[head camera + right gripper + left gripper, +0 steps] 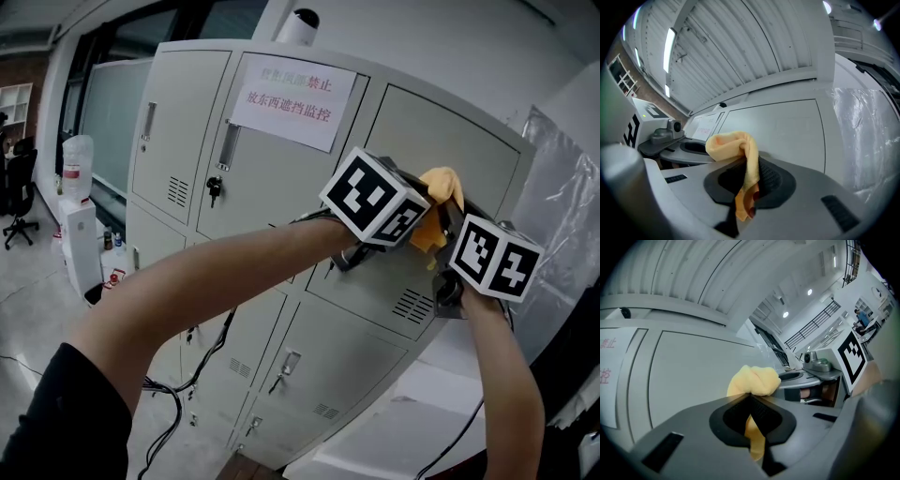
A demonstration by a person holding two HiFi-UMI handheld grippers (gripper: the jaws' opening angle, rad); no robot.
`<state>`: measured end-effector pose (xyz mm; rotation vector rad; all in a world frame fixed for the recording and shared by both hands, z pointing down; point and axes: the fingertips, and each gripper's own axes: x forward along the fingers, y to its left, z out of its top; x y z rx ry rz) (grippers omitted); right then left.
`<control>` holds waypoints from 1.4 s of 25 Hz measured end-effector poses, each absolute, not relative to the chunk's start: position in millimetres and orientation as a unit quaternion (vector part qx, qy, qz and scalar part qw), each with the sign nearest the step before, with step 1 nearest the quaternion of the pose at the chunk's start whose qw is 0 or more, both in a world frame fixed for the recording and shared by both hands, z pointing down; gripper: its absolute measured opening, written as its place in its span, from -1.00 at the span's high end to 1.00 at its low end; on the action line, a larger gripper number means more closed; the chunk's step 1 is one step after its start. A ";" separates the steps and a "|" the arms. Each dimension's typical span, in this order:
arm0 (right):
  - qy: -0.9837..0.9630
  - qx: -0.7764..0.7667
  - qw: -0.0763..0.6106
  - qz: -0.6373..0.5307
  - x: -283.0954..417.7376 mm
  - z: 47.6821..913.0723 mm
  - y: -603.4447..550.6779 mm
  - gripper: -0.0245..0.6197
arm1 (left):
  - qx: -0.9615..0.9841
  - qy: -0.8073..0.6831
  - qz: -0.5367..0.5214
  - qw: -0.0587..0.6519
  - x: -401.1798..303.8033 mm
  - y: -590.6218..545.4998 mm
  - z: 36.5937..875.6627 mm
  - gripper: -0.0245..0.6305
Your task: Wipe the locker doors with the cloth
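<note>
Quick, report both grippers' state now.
Left gripper: closed, holding the yellow cloth.
Right gripper: closed, holding the same yellow cloth.

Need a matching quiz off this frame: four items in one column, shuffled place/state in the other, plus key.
Items:
1. yellow cloth
2. paper notice
3. water dispenser
4. plastic sheet

Place or state:
A. on the floor, far left
B. clamped by the left gripper and the right gripper, in front of a locker door
C. stuck on the upper middle locker door
D. right of the lockers

Pairs: 1-B, 2-C, 3-A, 4-D
</note>
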<state>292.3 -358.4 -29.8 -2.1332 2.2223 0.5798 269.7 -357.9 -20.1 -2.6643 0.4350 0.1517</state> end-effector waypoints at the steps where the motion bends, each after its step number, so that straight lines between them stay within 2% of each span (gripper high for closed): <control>1: 0.707 -0.683 0.004 0.185 296.4 -29.7 -356.1 0.73 | -0.962 0.154 0.055 0.217 273.7 -355.7 -20.1 0.86; 20: 0.671 -0.722 0.007 0.168 378.9 -22.1 -312.0 0.73 | -0.969 0.103 0.052 0.219 354.5 -311.5 -13.0 0.86; 35: 0.676 -0.721 0.021 0.151 394.8 -20.9 -304.1 0.73 | -0.970 0.096 0.058 0.216 369.4 -302.6 -12.5 0.86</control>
